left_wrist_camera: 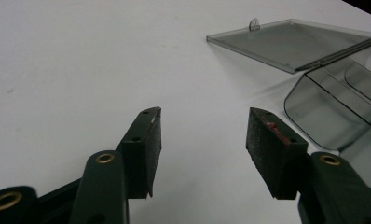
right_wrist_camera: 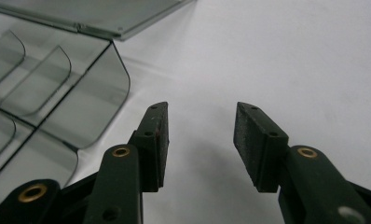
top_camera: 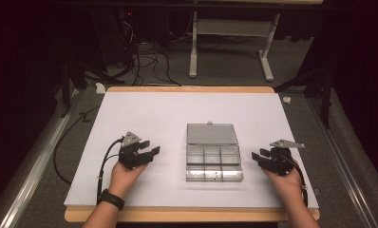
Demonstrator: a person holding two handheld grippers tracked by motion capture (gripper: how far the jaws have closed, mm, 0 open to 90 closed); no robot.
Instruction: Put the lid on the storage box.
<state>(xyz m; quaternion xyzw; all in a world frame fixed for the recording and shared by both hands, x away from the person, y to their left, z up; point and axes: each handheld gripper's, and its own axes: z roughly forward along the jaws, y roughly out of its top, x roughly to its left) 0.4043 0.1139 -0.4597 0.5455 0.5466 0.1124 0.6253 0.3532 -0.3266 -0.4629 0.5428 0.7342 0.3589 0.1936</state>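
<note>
A clear plastic compartment box [top_camera: 213,164] lies open in the middle of the white table, its lid [top_camera: 211,134] folded flat toward the far side. Its compartments look empty. My left gripper [top_camera: 152,152] rests to the left of the box, jaws open and holding nothing; in the left gripper view the gripper [left_wrist_camera: 203,119] points past the lid [left_wrist_camera: 293,43] and the box wall [left_wrist_camera: 321,112]. My right gripper [top_camera: 256,157] sits just right of the box, open and empty. In the right gripper view the gripper [right_wrist_camera: 201,111] has the box [right_wrist_camera: 67,100] on its left.
The white sheet [top_camera: 149,111] covers a wooden tabletop whose edge [top_camera: 187,214] shows at the front. Beyond the table stand a white desk frame [top_camera: 193,45] and tangled cables [top_camera: 146,59] on the grey floor. A black cable [top_camera: 104,161] trails from the left gripper.
</note>
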